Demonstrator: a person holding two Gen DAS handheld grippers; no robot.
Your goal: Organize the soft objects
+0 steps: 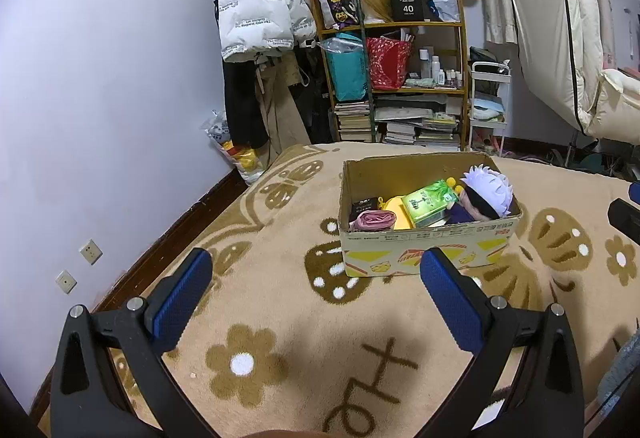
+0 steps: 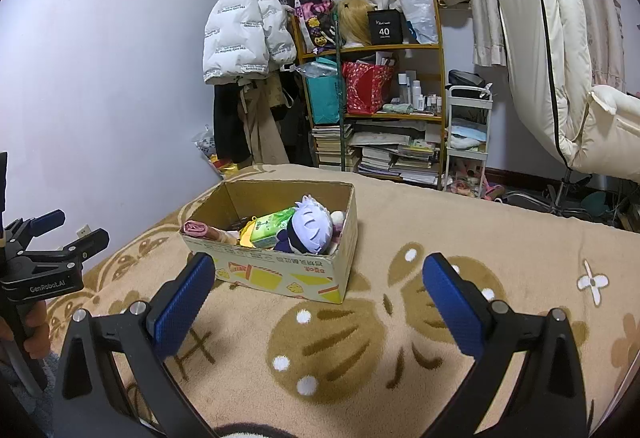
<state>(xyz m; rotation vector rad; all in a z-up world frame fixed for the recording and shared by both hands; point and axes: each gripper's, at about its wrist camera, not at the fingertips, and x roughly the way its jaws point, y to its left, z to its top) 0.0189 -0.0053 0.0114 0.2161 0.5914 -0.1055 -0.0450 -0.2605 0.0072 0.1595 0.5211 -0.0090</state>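
The cardboard box point(image 1: 424, 238) of soft items, a white-haired plush doll point(image 1: 486, 193) among them, sits on the blanket-covered bed point(image 1: 280, 298), long axis crosswise, ahead of both empty, spread tools; the left tool point(image 1: 316, 278) seems nearer.

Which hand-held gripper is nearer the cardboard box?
Left, narrowly. The left hand-held gripper hovers open just short of the cardboard box, which lies ahead and slightly right. The right hand-held gripper, also open, has the box ahead to its left.
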